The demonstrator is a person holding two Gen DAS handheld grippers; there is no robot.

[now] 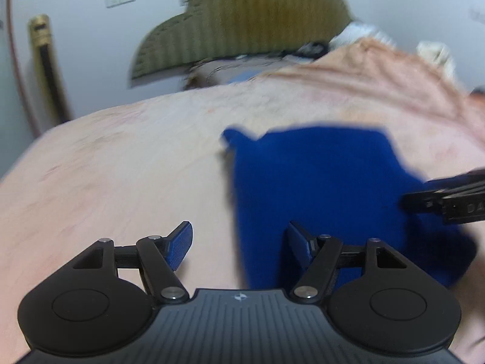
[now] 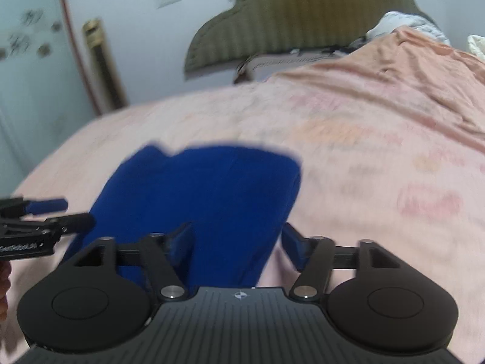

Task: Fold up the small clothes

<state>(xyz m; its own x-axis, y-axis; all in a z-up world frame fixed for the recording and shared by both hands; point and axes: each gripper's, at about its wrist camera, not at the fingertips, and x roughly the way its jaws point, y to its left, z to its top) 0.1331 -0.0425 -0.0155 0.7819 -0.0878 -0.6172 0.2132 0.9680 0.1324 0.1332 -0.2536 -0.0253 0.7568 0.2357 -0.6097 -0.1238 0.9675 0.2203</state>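
A small blue garment (image 1: 318,188) lies flat on the pink bedsheet (image 1: 121,166), looking folded into a rough rectangle. My left gripper (image 1: 239,233) is open above the garment's left edge, with its right finger over the blue cloth and nothing pinched. My right gripper (image 1: 424,195) pokes in from the right over the garment's right side. In the right wrist view the garment (image 2: 206,197) lies under my open right gripper (image 2: 236,232), whose pads press on nothing. The left gripper (image 2: 77,212) shows at the left edge beside the cloth. Both views are blurred.
An olive quilted headboard (image 1: 242,21) stands at the far end of the bed. A rumpled peach blanket (image 1: 379,69) is heaped at the back right, with white fabric (image 2: 403,24) behind it. A gold post (image 1: 42,60) stands by the white wall on the left.
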